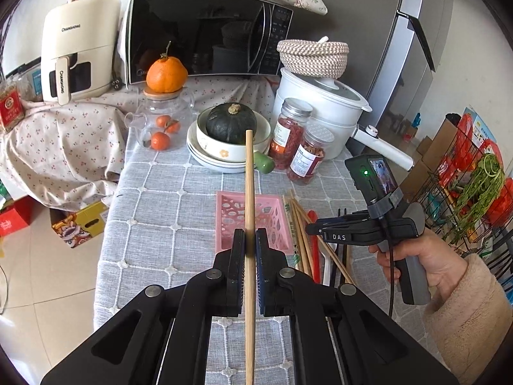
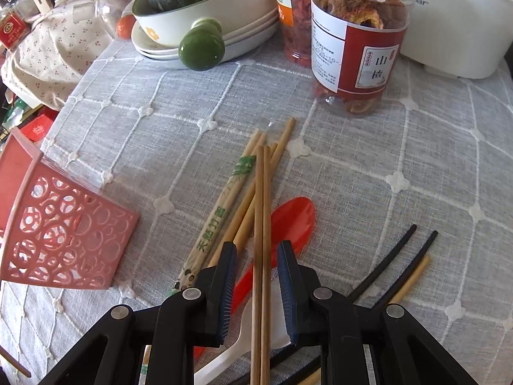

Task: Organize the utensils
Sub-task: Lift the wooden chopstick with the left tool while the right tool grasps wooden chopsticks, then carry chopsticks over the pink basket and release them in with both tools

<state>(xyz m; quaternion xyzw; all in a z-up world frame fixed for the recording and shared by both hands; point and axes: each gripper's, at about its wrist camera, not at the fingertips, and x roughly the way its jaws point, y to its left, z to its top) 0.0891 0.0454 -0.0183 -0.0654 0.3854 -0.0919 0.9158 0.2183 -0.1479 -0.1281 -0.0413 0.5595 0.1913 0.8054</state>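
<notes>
Clamping a single wooden chopstick [image 1: 249, 211] between its nearly closed jaws, the left gripper [image 1: 249, 240] hung above the grey checked tablecloth [image 1: 166, 211], with the stick running lengthwise along the fingers and its far end reaching toward the bowl [image 1: 224, 150] that held a dark green squash [image 1: 231, 122]. Below and just beyond those fingers sat the pink perforated basket [image 1: 272, 218]. To its right lay the loose pile of utensils, and the right gripper [image 2: 257, 256] stood over that pile with its jaws apart, straddling a pair of brown chopsticks [image 2: 260, 224] that ran between the pads without either pad visibly touching them. In the right wrist view, those two sticks lay across a red spoon [image 2: 288, 221] and beside a paper-wrapped pair of bamboo chopsticks [image 2: 221, 208]; a white plastic spoon [image 2: 237, 349] showed beneath the fingers, and two black chopsticks [image 2: 397, 256] lay off to the right with a pale one next to them. Two clear jars [image 2: 359, 38] of dried red fruit stood near the far edge of the pile, beside a white cooking pot [image 1: 323, 106].
</notes>
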